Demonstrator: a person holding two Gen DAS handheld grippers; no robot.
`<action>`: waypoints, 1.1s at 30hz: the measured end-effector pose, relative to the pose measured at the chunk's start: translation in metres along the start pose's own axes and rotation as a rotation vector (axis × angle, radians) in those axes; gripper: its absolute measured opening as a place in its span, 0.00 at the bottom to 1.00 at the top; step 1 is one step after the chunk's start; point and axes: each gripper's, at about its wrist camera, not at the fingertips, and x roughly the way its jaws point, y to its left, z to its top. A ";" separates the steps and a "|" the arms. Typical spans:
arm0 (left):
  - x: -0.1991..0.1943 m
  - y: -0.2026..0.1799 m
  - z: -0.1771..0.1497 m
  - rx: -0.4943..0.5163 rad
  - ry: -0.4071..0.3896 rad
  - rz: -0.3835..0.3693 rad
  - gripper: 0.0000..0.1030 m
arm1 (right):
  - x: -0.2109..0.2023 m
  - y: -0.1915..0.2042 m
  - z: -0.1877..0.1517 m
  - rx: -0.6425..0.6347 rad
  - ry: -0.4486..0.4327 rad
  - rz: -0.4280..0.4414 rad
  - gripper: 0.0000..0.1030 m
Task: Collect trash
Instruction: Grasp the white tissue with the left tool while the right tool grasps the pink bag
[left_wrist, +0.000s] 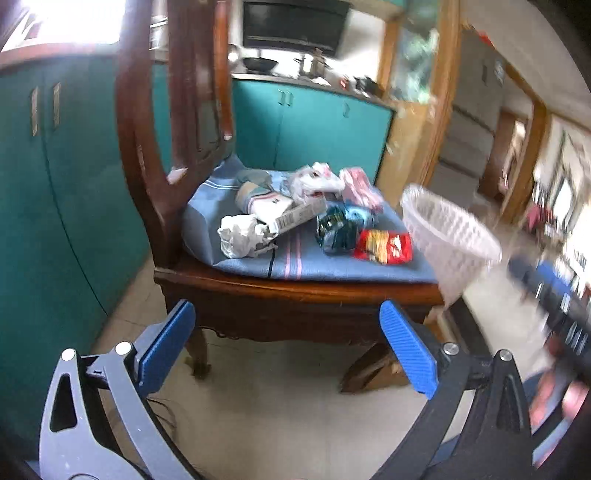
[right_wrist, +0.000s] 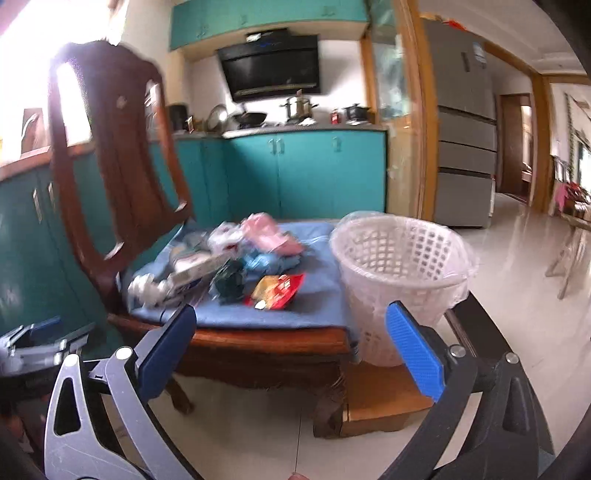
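Ahead of the left hand-held gripper (left_wrist: 286, 343) and right hand-held gripper (right_wrist: 291, 349), both spread apart and empty, trash (left_wrist: 295, 214) lies on the chair cushion (left_wrist: 295, 266), beside the white basket (right_wrist: 399, 258).

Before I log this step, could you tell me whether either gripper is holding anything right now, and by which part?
Nothing is held. The left gripper and the right gripper are both open with empty fingers, short of the trash on the chair cushion and the white basket.

Ahead of me stands a dark wooden chair (right_wrist: 110, 155) with a blue cushion (left_wrist: 332, 262), backed by teal cabinets (right_wrist: 314, 173). A range hood (right_wrist: 271, 64) hangs above the pots (blurred), a grey fridge (right_wrist: 465, 147) further right.
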 end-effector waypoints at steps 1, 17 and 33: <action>0.003 -0.001 0.002 0.018 0.036 0.003 0.97 | -0.002 -0.003 0.004 -0.007 -0.015 -0.007 0.98; 0.131 0.017 0.070 0.129 0.242 0.079 0.97 | 0.077 0.015 0.060 -0.153 0.100 0.100 0.97; 0.135 0.055 0.105 0.106 0.156 0.073 0.26 | 0.173 0.015 0.037 -0.114 0.273 0.174 0.94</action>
